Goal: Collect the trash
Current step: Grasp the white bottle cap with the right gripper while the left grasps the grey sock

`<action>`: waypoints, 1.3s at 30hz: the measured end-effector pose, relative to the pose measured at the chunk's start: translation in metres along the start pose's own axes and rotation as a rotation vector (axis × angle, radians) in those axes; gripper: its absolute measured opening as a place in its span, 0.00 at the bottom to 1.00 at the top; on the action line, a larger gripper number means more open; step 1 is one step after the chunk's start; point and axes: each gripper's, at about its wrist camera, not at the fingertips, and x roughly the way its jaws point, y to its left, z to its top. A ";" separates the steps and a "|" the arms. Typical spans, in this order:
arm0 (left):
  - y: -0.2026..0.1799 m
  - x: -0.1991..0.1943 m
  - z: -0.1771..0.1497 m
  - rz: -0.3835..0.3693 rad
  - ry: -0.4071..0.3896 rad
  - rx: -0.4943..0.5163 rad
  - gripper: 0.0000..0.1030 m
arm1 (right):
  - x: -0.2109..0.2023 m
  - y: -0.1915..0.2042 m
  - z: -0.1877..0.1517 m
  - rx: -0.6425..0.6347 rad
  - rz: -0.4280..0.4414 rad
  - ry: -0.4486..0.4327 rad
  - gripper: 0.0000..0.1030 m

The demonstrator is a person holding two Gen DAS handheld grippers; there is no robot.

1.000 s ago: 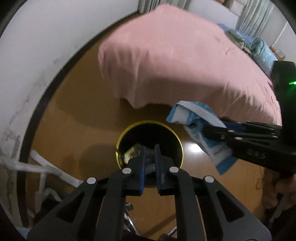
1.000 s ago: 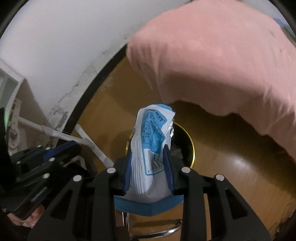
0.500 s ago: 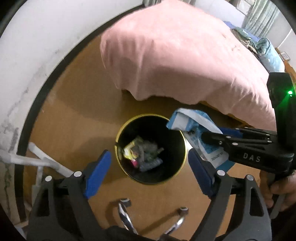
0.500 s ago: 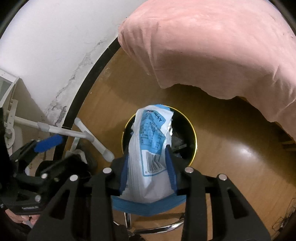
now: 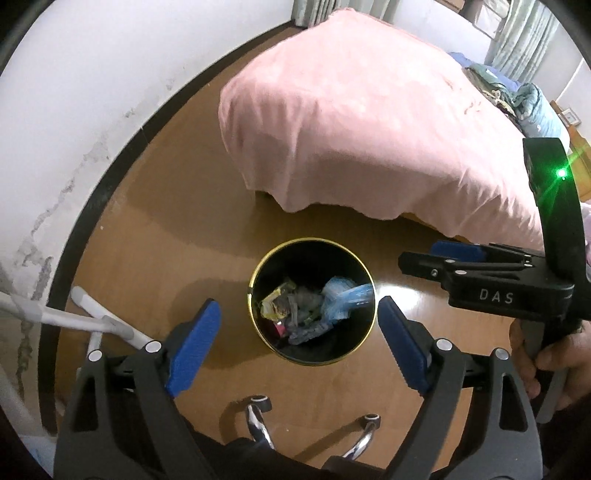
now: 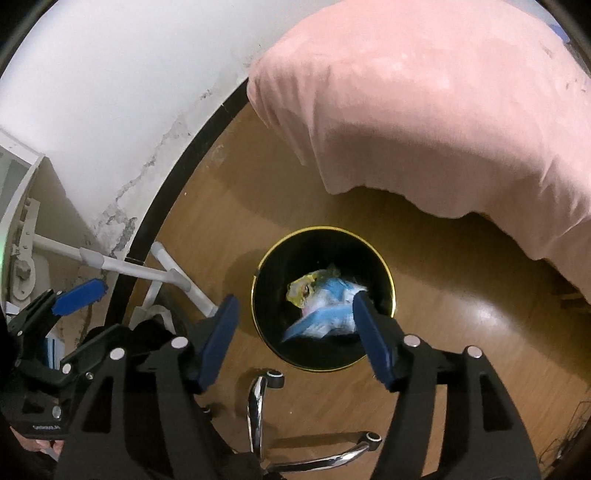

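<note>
A: Nearest the wrists, what did you log?
B: Left gripper (image 5: 299,328) stood with its blue pads wide apart and widening, nothing between them. Right gripper (image 6: 295,339) was also spreading its jaws; the pads touched nothing. A hand (image 5: 550,354) held the right tool's grip.
A: Below them?
B: Chrome chair legs (image 6: 258,410) on castors, resting on the wooden floor (image 5: 155,236).
A: And the trash?
B: The blue-and-white wrapper (image 6: 325,314) lay inside the black bin (image 6: 376,354) with the gold rim, blurred in the right wrist view, free of both tools. A yellow wrapper (image 5: 275,302) and grey scraps lay beside it in the bin.
A: Left of the bin?
B: White tube frame (image 6: 166,273) against the dark baseboard (image 5: 92,206), under a scuffed white wall (image 6: 110,92).
A: Farthest?
B: Bed under a pink cover (image 5: 369,129), its hem hanging just beyond the bin. Curtains (image 5: 532,33) at the far end.
</note>
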 end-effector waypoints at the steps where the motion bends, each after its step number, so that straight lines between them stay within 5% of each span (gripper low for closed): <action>1: 0.000 -0.007 0.000 0.002 -0.010 0.004 0.84 | -0.009 0.004 0.001 -0.008 -0.006 -0.014 0.66; 9: 0.012 -0.145 -0.018 0.036 -0.267 0.014 0.92 | -0.091 0.091 0.009 -0.196 0.023 -0.181 0.84; 14: 0.082 -0.243 -0.068 0.212 -0.380 -0.134 0.93 | -0.113 0.207 0.003 -0.418 0.137 -0.216 0.87; 22: 0.240 -0.352 -0.211 0.563 -0.382 -0.548 0.93 | -0.093 0.425 -0.052 -0.809 0.375 -0.130 0.87; 26: 0.295 -0.381 -0.291 0.667 -0.370 -0.737 0.93 | -0.072 0.509 -0.084 -0.895 0.499 -0.047 0.87; 29: 0.319 -0.393 -0.329 0.686 -0.381 -0.843 0.93 | -0.049 0.561 -0.104 -0.949 0.506 0.004 0.80; 34: 0.342 -0.392 -0.351 0.677 -0.375 -0.886 0.93 | -0.012 0.606 -0.116 -0.964 0.461 0.052 0.70; 39: 0.362 -0.384 -0.344 0.670 -0.355 -0.852 0.93 | -0.004 0.623 -0.116 -0.974 0.426 0.037 0.45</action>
